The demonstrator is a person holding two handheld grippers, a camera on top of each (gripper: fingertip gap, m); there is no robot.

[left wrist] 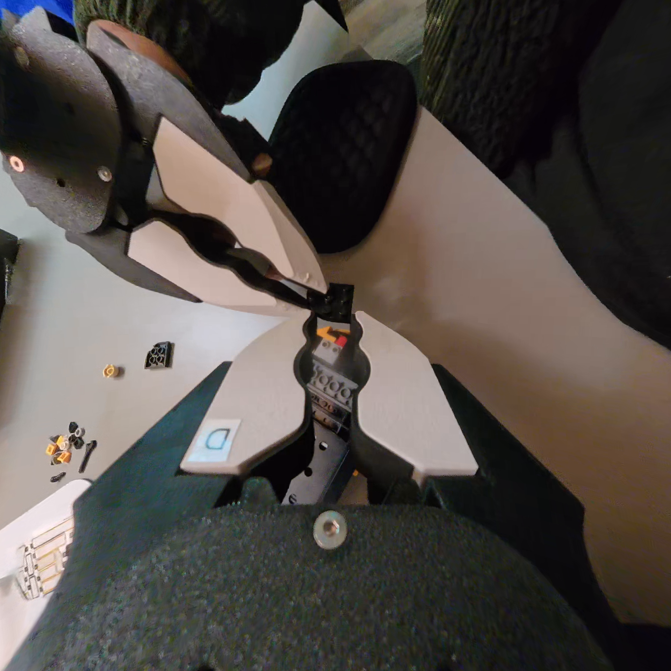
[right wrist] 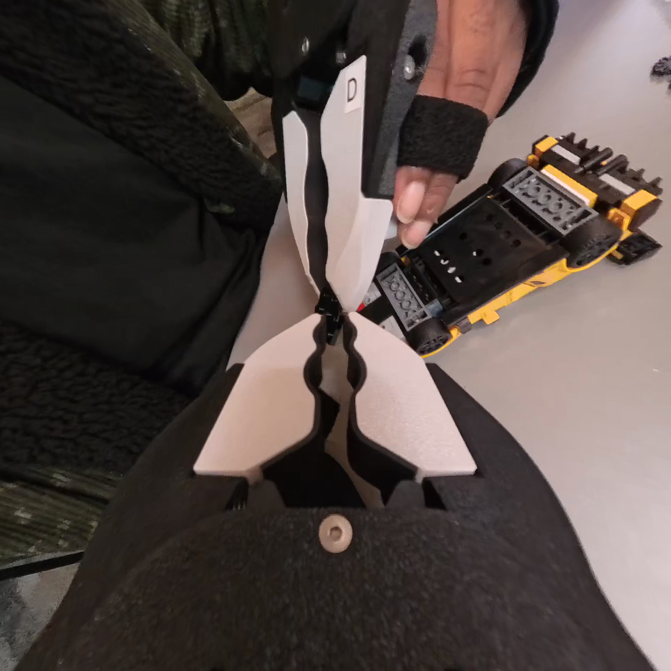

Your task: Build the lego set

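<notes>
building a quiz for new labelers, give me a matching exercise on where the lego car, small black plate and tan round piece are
Things:
1 lego car
2 small black plate
3 tan round piece

Places:
a pinched between the tips of the left gripper and the right gripper
b underside up on the table
c beside an upturned black brick

Pairs: 1-b, 2-a, 3-c

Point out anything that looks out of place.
The yellow and black toy car lies upside down on the table, underside and wheels showing. Loose bricks lie scattered. Both grippers pinch one small black piece.
</notes>
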